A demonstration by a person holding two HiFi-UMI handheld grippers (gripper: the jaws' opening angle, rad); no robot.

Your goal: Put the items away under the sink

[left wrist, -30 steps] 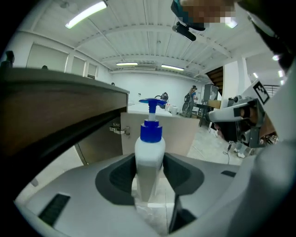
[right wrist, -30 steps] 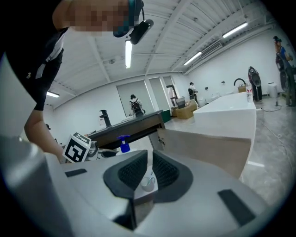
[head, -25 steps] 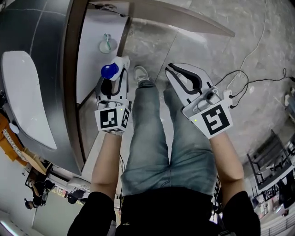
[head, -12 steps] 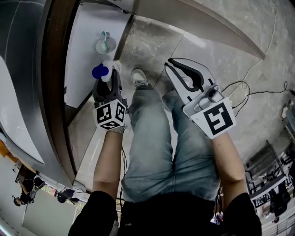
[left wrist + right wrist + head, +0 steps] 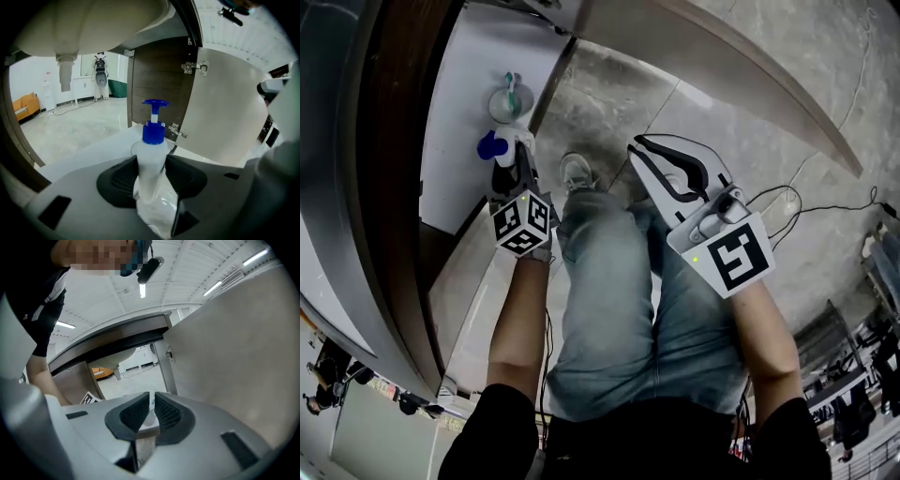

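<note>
In the head view, the left hand-held gripper (image 5: 512, 159) reaches into the open cabinet under the sink and is clamped on a white pump bottle (image 5: 492, 147) with a blue top. The bottle is held over the white cabinet floor (image 5: 455, 141), just short of a pale cup (image 5: 510, 98) that already stands there. So one item looks stowed and this bottle is not yet set down. The left forearm is stretched forward and angled down. The right hand-held gripper (image 5: 645, 148) hangs over the person's knee beside the open door (image 5: 722, 66). The left gripper view shows both pads pressed on the bottle's waist, bottle upright, below the basin (image 5: 93, 23) and its drain pipe (image 5: 65, 70). The right gripper view shows its jaws drawn together, holding nothing.
</note>
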